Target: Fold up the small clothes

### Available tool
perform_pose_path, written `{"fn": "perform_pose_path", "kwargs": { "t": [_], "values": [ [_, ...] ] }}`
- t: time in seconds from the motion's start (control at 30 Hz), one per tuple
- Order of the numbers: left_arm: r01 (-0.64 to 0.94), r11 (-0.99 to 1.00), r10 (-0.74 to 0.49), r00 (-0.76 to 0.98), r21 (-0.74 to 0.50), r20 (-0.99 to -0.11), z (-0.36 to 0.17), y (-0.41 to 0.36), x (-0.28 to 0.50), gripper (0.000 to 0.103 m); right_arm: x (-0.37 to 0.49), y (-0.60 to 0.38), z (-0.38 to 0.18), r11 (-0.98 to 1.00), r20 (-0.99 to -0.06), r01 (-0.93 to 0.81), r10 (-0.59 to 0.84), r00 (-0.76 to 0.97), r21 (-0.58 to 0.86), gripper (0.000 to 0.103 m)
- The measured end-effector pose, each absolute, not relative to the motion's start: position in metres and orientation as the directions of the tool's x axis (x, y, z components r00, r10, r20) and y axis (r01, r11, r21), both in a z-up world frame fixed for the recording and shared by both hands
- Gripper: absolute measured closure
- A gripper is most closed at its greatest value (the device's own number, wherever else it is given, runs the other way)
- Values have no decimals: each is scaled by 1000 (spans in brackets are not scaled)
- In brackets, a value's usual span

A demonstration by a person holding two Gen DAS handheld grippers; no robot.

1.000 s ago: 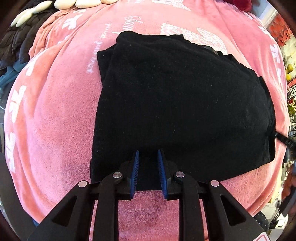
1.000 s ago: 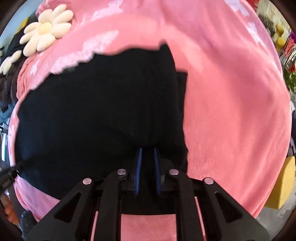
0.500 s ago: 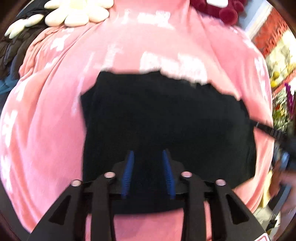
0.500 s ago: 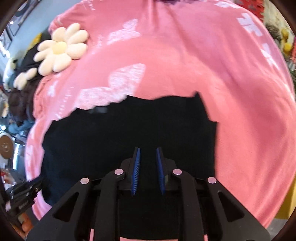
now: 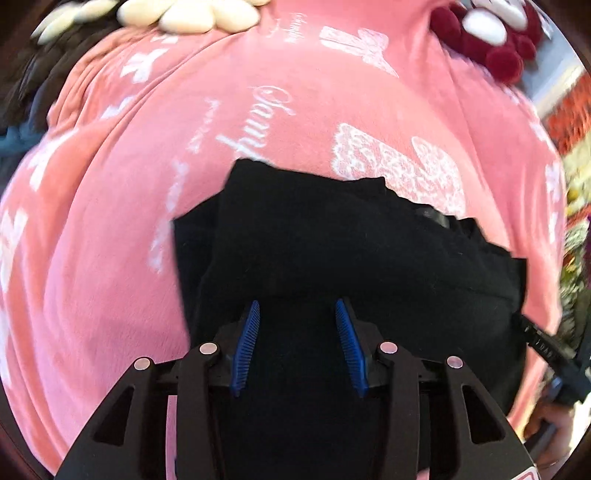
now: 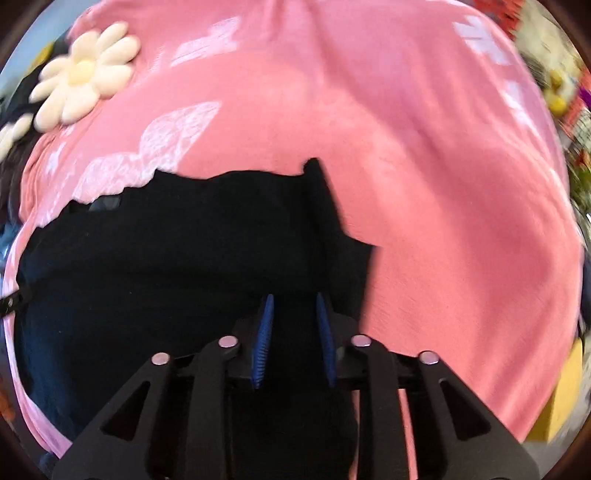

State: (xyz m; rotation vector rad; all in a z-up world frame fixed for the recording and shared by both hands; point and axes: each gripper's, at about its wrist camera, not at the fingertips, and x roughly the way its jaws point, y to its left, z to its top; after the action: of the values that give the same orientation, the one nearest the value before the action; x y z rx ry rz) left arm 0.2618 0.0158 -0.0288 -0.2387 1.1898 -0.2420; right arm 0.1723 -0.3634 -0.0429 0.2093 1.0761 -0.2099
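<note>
A black garment (image 5: 351, 251) lies on a pink blanket (image 5: 110, 258), its near part doubled over so a fold line runs across it. It also shows in the right wrist view (image 6: 177, 258). My left gripper (image 5: 297, 310) is open above the garment's near left part, its blue pads apart with nothing between them. My right gripper (image 6: 293, 306) is open above the near right part, its jaws narrower apart, also empty. The right gripper's tip shows at the right edge of the left wrist view (image 5: 546, 347).
The pink blanket (image 6: 443, 184) has white lettering and butterfly prints. A white daisy cushion (image 6: 83, 74) lies at the far left, a dark red and white plush (image 5: 491, 33) at the far right. Dark clothes (image 5: 26, 85) pile beside the blanket's left edge. A yellow object (image 6: 565, 398) sits by the right edge.
Both grippers carried the garment's near edge forward over it, then opened and let go. The garment now looks shorter and doubled. More of the blanket's far side is in view.
</note>
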Motion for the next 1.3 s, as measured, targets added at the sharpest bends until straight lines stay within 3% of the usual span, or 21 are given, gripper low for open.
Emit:
{"fn": "perform_pose_path", "kwargs": {
  "t": [0.03,0.13,0.27,0.43,0.47,0.5,0.53,0.57,0.7,0.83,0.87,1.03,1.17,1.3],
  "values": [
    [53,943,-326,352,-329,-877,-28,21,256,60,157,-365,-35,959,-875,269,-53,481,90,74],
    [30,938,-333,352,-345,-875,-24,45,225,55,111,-368,-30,956,-868,270,-35,495,116,43],
    [-74,912,-362,317,-404,-876,-45,79,185,49,76,-377,-56,939,-893,296,23,450,173,35],
    [-143,884,-387,309,-445,-869,-70,88,171,45,71,-384,-94,878,-901,372,134,412,301,33],
    [-131,894,-375,306,-429,-875,-69,83,172,45,72,-381,-91,876,-893,368,135,430,310,44],
    [-117,900,-372,297,-420,-880,-67,80,173,58,75,-378,-89,869,-884,354,176,432,345,61],
    [-99,893,-397,285,-438,-873,-64,78,175,80,77,-378,-84,857,-880,352,210,427,375,96],
    [-83,870,-455,246,-486,-856,-61,77,177,99,78,-378,-72,861,-874,338,213,437,379,96],
    [-36,878,-456,242,-478,-856,-34,84,172,99,63,-380,-37,923,-873,261,135,469,283,96],
    [-100,894,-419,158,-437,-894,-74,87,172,95,59,-392,-93,938,-946,313,42,321,147,97],
    [-119,891,-417,167,-438,-894,-79,89,171,90,52,-396,-89,926,-935,335,49,352,174,96],
    [-92,929,-338,191,-360,-922,-66,79,168,83,21,-385,-54,905,-875,348,53,481,246,91],
    [-60,954,-277,186,-293,-942,-67,67,167,76,28,-342,-43,961,-868,234,9,497,144,90],
    [-56,956,-274,182,-288,-945,-66,65,169,68,52,-312,-46,984,-859,170,-35,511,61,78]
  ]
}}
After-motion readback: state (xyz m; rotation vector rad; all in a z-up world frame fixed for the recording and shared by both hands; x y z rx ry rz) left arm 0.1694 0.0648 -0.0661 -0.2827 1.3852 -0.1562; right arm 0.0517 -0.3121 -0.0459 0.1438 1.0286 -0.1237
